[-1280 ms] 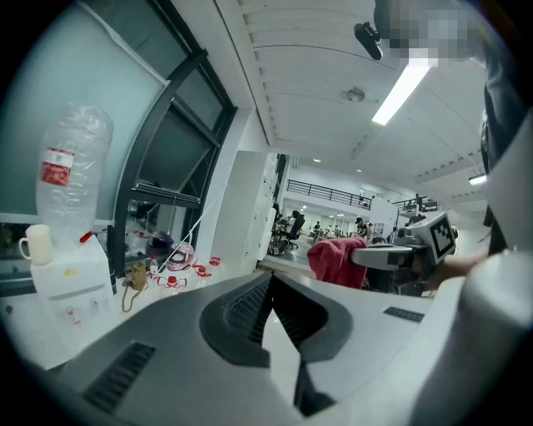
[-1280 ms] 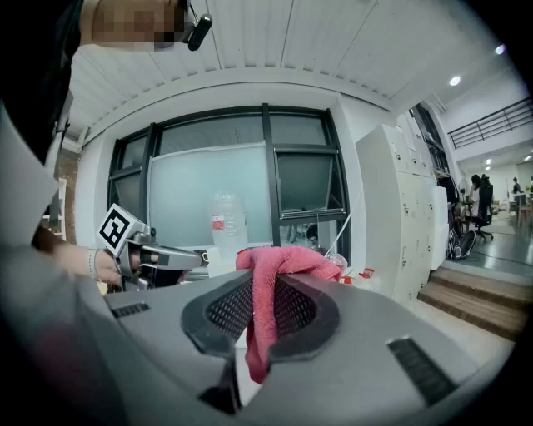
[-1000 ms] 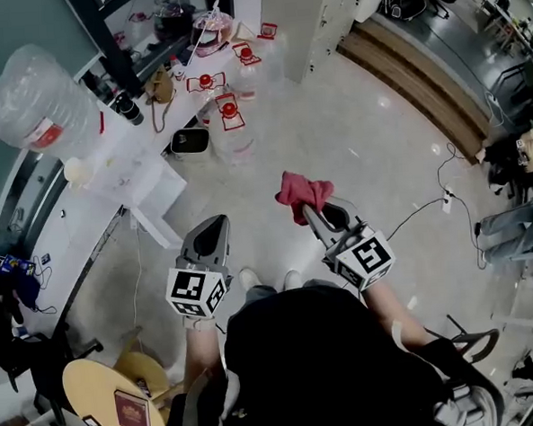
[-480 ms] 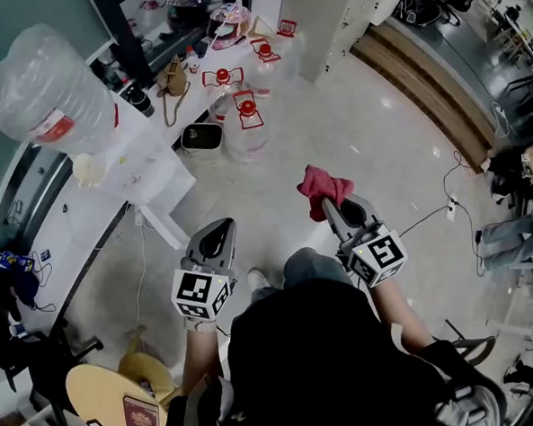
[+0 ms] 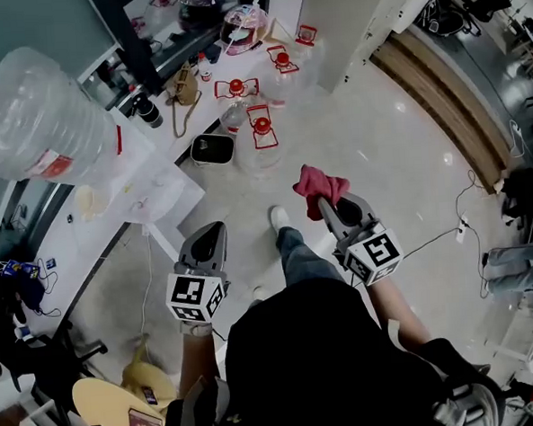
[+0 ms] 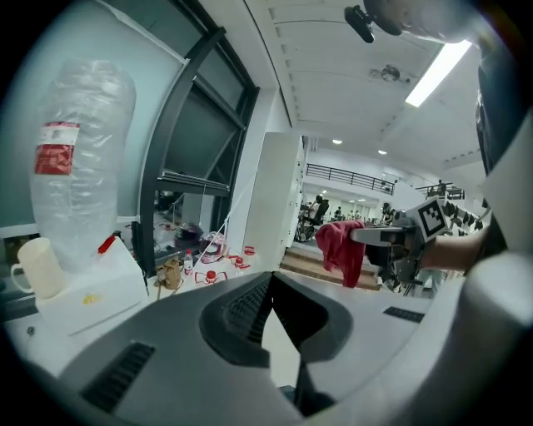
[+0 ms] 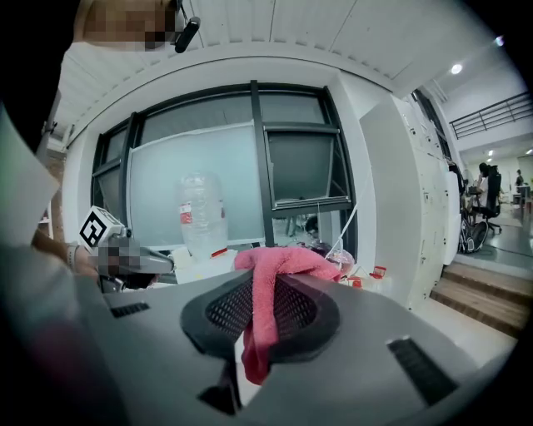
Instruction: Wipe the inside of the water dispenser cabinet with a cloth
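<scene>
The water dispenser (image 5: 153, 195) is a white box at the left of the head view, with a big clear bottle (image 5: 40, 122) on top. My right gripper (image 5: 327, 202) is shut on a red cloth (image 5: 319, 185) that bunches over its tips, held in the air over the floor, right of the dispenser. In the right gripper view the cloth (image 7: 265, 309) hangs down between the jaws, with the bottle (image 7: 202, 218) far ahead. My left gripper (image 5: 215, 230) is shut and holds nothing. The left gripper view shows its tips (image 6: 268, 279) touching, the bottle (image 6: 79, 158) and the cloth (image 6: 341, 248). The cabinet's inside is hidden.
Several red-capped water jugs (image 5: 261, 131) and a black bin (image 5: 211, 148) stand on the floor beyond the dispenser. A white pillar (image 5: 363, 22) and a wooden step (image 5: 439, 89) lie to the right. A cable (image 5: 430, 234) crosses the floor. A round wooden table (image 5: 107, 411) is behind left.
The person has stepped forward, one foot now out ahead. Both grippers have come along, and the dispenser and jugs sit nearer. The cloth stays in the right gripper.
</scene>
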`<act>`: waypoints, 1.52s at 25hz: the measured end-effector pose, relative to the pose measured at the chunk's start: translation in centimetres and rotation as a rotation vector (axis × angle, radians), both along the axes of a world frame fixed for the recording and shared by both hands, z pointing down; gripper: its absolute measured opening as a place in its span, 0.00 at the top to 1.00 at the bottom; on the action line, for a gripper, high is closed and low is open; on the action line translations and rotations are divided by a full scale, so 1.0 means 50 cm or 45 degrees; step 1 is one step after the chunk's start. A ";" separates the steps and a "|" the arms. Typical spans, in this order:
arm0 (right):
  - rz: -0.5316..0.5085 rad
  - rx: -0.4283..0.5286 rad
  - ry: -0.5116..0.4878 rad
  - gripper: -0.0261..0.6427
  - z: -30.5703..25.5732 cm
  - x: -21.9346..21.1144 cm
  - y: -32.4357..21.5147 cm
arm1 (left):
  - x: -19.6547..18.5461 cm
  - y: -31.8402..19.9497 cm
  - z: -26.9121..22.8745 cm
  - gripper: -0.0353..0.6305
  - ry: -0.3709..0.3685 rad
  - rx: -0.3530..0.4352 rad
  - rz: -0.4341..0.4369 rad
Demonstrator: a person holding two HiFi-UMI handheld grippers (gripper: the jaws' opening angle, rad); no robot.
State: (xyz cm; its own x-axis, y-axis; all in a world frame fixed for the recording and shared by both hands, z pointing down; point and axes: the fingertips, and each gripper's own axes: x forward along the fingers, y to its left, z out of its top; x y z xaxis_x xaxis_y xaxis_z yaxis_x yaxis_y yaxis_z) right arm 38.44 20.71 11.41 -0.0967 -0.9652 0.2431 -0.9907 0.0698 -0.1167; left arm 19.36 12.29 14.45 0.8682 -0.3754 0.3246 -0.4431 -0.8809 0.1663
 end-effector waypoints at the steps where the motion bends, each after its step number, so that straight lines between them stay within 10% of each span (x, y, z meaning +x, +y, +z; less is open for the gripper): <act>1: -0.013 -0.004 -0.002 0.89 0.001 0.020 -0.027 | 0.018 -0.025 -0.001 0.94 -0.009 0.001 -0.013; 19: -0.482 -0.078 -0.001 0.89 0.032 0.216 -0.478 | 0.227 -0.371 -0.010 0.93 -0.055 -0.024 -0.392; 38: -1.069 -0.174 0.012 0.89 0.075 -0.210 -0.601 | -0.177 -0.304 0.035 0.93 -0.060 -0.100 -0.961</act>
